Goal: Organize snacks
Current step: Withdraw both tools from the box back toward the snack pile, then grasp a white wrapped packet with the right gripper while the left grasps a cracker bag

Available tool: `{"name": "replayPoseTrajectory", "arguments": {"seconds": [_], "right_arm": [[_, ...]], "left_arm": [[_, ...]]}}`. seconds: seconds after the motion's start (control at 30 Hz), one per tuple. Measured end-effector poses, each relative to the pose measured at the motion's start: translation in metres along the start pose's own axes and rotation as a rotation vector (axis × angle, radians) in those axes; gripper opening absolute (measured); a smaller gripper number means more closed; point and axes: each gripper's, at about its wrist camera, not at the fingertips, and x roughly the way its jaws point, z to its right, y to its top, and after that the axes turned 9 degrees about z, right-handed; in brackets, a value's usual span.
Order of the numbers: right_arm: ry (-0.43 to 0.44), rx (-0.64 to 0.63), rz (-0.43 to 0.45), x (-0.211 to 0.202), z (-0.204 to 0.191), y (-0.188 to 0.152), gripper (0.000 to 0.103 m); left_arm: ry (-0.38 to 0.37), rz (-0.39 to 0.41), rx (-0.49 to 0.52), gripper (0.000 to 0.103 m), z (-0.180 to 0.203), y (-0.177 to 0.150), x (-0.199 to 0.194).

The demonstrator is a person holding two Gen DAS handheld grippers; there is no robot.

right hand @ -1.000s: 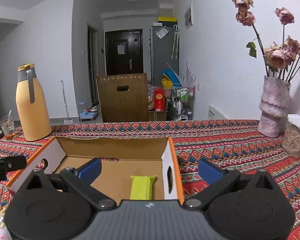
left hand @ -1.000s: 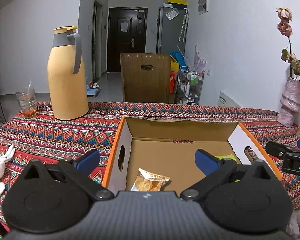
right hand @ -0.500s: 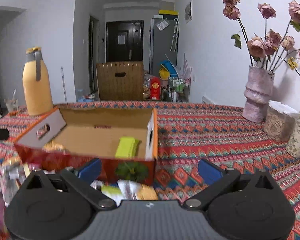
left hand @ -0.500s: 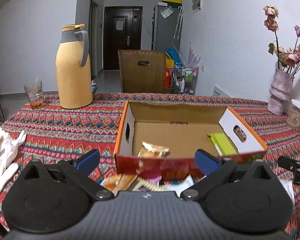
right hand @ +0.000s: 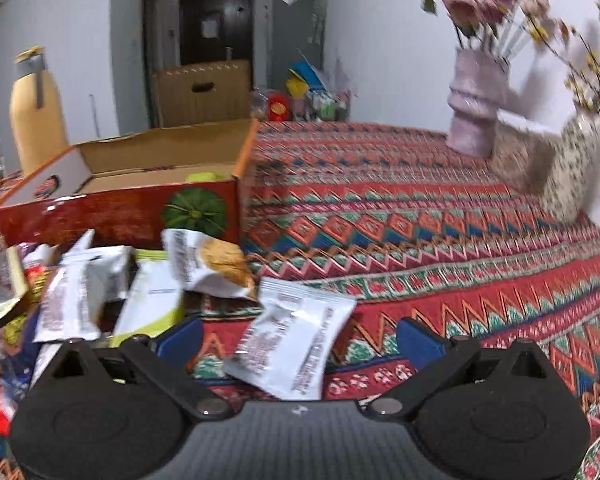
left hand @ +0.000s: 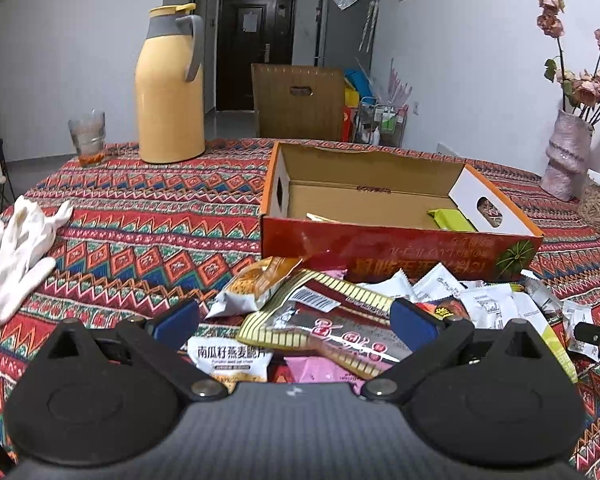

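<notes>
An open red and orange cardboard box stands on the patterned tablecloth; it also shows in the right wrist view. Inside lie a green packet and a gold packet. A heap of snack packets lies in front of the box. My left gripper is open and empty just above the heap. My right gripper is open and empty above a white packet at the heap's right end. The right gripper's tip shows in the left wrist view.
A yellow thermos and a glass stand at the back left. White gloves lie at the left edge. A pink vase with dried flowers, a speckled vase and a jar stand at the right.
Both grippers have pulled back from above the box towards the near edge and now hover over the snack heap in front of it. Both stay open and empty.
</notes>
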Motion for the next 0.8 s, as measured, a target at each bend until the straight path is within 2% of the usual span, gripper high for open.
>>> {"name": "replayPoseTrajectory", "arguments": {"seconds": [0.1, 0.2, 0.27, 0.33, 0.43, 0.8], "right_arm": [[-0.004, 0.043, -0.037, 0.014, 0.006, 0.000, 0.079], [-0.006, 0.070, -0.069, 0.025, 0.008, -0.002, 0.069], [-0.018, 0.061, -0.065, 0.027, 0.006, -0.003, 0.064], [-0.017, 0.043, -0.060, 0.025, 0.003, -0.003, 0.050], [-0.012, 0.034, -0.049, 0.023, 0.002, -0.005, 0.040], [-0.001, 0.071, 0.079, -0.015, 0.003, -0.005, 0.040]], "left_arm": [[0.001, -0.004, -0.005, 0.103, 0.000, -0.002, -0.001], [0.002, -0.009, -0.004, 0.103, 0.001, -0.003, -0.002], [0.004, -0.012, -0.004, 0.103, 0.000, -0.004, -0.002], [0.005, -0.016, -0.007, 0.103, 0.000, -0.005, -0.002], [0.007, -0.017, -0.012, 0.103, -0.001, -0.006, -0.001], [0.059, -0.037, -0.018, 0.103, -0.014, -0.008, -0.003]]}}
